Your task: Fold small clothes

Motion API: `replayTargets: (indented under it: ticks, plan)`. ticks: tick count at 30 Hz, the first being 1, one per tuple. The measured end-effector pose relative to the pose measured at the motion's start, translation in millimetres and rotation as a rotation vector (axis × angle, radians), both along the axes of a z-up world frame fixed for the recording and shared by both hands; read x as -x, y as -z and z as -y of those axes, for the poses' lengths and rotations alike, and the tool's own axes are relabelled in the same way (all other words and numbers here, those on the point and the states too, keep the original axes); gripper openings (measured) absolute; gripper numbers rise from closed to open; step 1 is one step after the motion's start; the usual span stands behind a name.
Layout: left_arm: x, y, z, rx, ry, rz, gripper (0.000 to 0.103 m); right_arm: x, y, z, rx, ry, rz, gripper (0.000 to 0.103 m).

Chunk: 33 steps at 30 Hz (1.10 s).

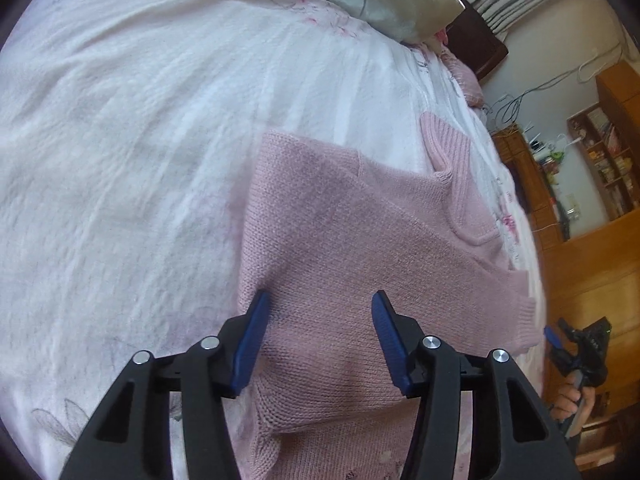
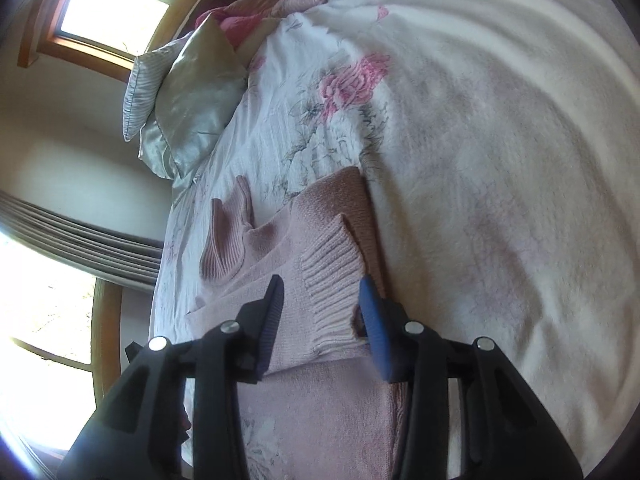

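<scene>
A pink knitted sweater (image 1: 340, 248) lies on the bed, partly folded, with its ribbed collar (image 1: 448, 152) toward the far right. My left gripper (image 1: 318, 308) hovers open above its body, nothing between the blue pads. In the right wrist view the same sweater (image 2: 320, 248) shows a sleeve folded across it, the ribbed cuff (image 2: 332, 280) lying between the fingers of my right gripper (image 2: 322, 292), which is open just over the cuff. The right gripper (image 1: 554, 338) also appears at the right edge of the left wrist view, held by a hand (image 1: 568, 400).
A white floral bedspread (image 1: 140, 160) covers the bed. Silvery pillows (image 2: 188, 92) sit at the head. Wooden shelves and cabinets (image 1: 600, 200) stand past the bed's right edge. Windows (image 2: 108, 4) and a curtain (image 2: 80, 240) lie beyond the left edge.
</scene>
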State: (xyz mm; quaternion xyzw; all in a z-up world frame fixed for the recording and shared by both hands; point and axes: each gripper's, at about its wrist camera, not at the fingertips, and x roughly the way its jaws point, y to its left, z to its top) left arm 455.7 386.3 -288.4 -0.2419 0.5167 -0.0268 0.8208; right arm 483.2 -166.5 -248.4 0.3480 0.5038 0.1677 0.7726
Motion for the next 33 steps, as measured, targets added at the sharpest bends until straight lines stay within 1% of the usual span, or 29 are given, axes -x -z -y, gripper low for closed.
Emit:
replayTargets:
  ticks: [1,2,3,4,5,6,7,8,9,11,13,15,16,17,20,23,25,26,28,29,31,32,33]
  plan:
    - [0.2,-9.0,6.5,-0.054,0.014,0.02,0.054,1.5,4.3,1.5,-0.001,0.0,-0.01,0.04]
    - [0.4,-17.2,11.2,-0.085,0.028,0.041,0.055,3.7,7.8,2.9,-0.001,-0.002,-0.014,0.04]
    - [-1.0,-22.9,14.3,-0.101,0.04,0.044,0.056,6.6,10.3,3.2,-0.001,-0.004,-0.017,0.04]
    - [-3.3,-24.9,15.2,-0.121,0.032,0.017,0.06,10.1,13.5,3.2,-0.003,-0.009,-0.02,0.041]
    - [-7.0,-22.8,13.8,-0.127,0.022,-0.031,0.065,12.7,15.7,3.2,-0.005,-0.012,-0.021,0.042]
    - [-10.4,-16.9,11.2,-0.116,0.013,-0.096,0.075,15.4,18.3,3.4,-0.01,-0.014,-0.021,0.043]
    - [-13.1,-9.4,9.5,-0.086,0.018,-0.149,0.079,18.1,19.5,2.5,-0.015,-0.015,-0.021,0.043]
    - [-16.0,-1.8,11.0,-0.069,0.036,-0.186,0.079,19.9,21.5,2.1,-0.02,-0.018,-0.02,0.043]
    - [-17.7,4.1,13.1,-0.088,0.054,-0.206,0.08,21.3,24.2,1.0,-0.022,-0.023,-0.022,0.043]
    - [-15.5,8.5,11.7,-0.125,0.048,-0.184,0.075,23.2,27.1,-0.3,-0.027,-0.022,-0.026,0.043]
    - [-15.2,11.5,4.1,-0.108,0.021,-0.186,0.054,24.7,25.8,0.5,-0.032,-0.018,-0.024,0.043]
    - [-12.8,11.1,0.7,-0.131,0.007,-0.174,0.046,24.1,21.1,2.2,-0.023,-0.016,-0.011,0.043]
    - [-11.5,10.1,-0.6,-0.145,-0.003,-0.163,0.044,23.2,17.7,3.2,-0.016,-0.01,-0.001,0.043]
    - [-9.2,9.1,-3.7,-0.149,-0.022,-0.15,0.044,21.9,12.9,3.3,-0.01,-0.01,0.017,0.043]
    - [-0.8,15.0,-12.4,-0.117,-0.045,-0.133,0.044,15.3,4.0,-3.5,-0.025,-0.047,0.055,0.043]
    - [4.0,16.2,-12.7,-0.141,-0.043,-0.11,0.044,7.3,5.5,-15.2,-0.026,-0.082,0.076,0.043]
    - [4.6,14.9,-15.2,-0.122,-0.053,-0.105,0.046,4.8,6.6,-20.3,-0.004,-0.091,0.107,0.043]
    - [5.2,14.0,-16.8,-0.112,-0.05,-0.1,0.047,3.8,7.4,-21.1,-0.01,-0.101,0.12,0.043]
    - [8.9,12.3,-20.7,-0.092,-0.038,-0.09,0.051,2.9,6.9,-19.3,0.028,-0.09,0.125,0.042]
    - [11.6,11.9,-22.0,-0.09,-0.029,-0.087,0.052,5.6,-1.1,-18.8,0.029,-0.092,0.164,0.042]
    - [16.1,13.4,-26.2,-0.087,-0.009,-0.077,0.054,11.2,-23.1,-25.2,0.026,-0.144,0.251,0.042]
    - [17.1,14.8,-27.4,-0.084,-0.001,-0.071,0.054,10.5,-27.7,-29.6,0.016,-0.173,0.261,0.049]
    - [18.8,15.7,-29.6,-0.077,-0.001,-0.066,0.054,6.2,-25.1,-35.9,0.006,-0.214,0.238,0.059]
